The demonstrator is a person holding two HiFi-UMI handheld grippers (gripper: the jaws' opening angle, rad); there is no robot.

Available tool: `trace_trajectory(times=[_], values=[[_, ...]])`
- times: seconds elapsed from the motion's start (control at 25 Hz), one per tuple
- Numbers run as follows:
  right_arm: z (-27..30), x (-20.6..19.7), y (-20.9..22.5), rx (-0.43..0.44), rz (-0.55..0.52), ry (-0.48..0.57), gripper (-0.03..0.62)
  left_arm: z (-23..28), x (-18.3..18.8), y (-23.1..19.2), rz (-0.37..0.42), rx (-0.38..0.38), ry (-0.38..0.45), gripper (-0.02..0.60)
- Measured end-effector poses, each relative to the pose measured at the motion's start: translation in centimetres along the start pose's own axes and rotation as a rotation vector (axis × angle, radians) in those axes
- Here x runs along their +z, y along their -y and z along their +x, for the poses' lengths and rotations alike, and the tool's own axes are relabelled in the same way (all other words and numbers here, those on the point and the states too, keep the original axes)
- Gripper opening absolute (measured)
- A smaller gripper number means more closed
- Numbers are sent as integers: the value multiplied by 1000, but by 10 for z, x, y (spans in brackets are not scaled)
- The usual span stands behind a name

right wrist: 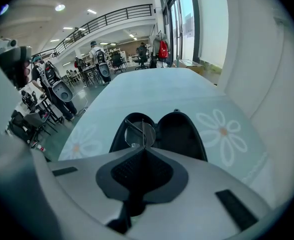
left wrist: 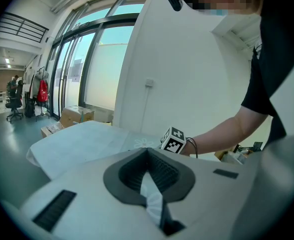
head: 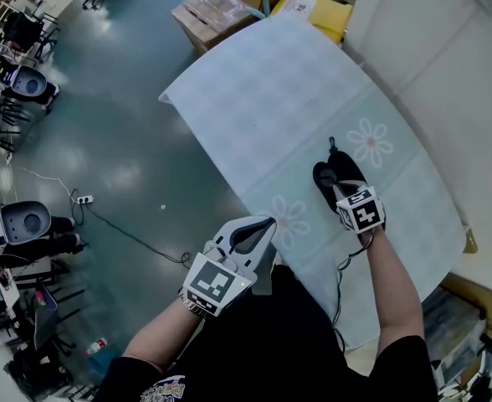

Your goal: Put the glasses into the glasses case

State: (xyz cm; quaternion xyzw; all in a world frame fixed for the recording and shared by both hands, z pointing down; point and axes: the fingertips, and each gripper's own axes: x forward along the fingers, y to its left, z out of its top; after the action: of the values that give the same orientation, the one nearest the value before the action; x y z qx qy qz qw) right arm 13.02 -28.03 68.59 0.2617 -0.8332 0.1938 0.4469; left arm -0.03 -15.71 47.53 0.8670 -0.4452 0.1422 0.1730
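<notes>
Right gripper view shows my right tool (right wrist: 143,151) pressed together just at the glasses (right wrist: 138,134), which lie inside the open glasses case (right wrist: 181,134) on the worktop (right wrist: 152,91) (a pinch on the frame I can't confirm). My left tool (left wrist: 148,151) is closed and empty. I judge placing is nearly done; next comes backing off and then shutting the lid.
</notes>
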Motion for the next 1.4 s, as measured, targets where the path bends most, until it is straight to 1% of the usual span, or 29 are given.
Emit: trace_trajectory(times=[0.44,0.64,0.8,1.0,1.16,1.28,1.4], values=[[3,-6,-4,4,-4,-54,29,-7,-1,-1,-2,0,6,28],[1,-4,-6,-3,-13,-49,57,-12,-1,-3,4,4,13,28],[-6,3,-6,-26,-24,-29,63,-18,1,-1,4,3,24,28],[-18,16,-17,-49,-43,6,63,-29,1,0,12,2,40,28],[-30,29,-32,-51,-58,52,63,-37,2,2,20,-2,52,28],[-45,44,-49,-45,-56,114,61,-46,4,3,29,-4,63,28],[-68,61,-69,-43,-37,211,34,-56,6,6,33,-6,78,28]])
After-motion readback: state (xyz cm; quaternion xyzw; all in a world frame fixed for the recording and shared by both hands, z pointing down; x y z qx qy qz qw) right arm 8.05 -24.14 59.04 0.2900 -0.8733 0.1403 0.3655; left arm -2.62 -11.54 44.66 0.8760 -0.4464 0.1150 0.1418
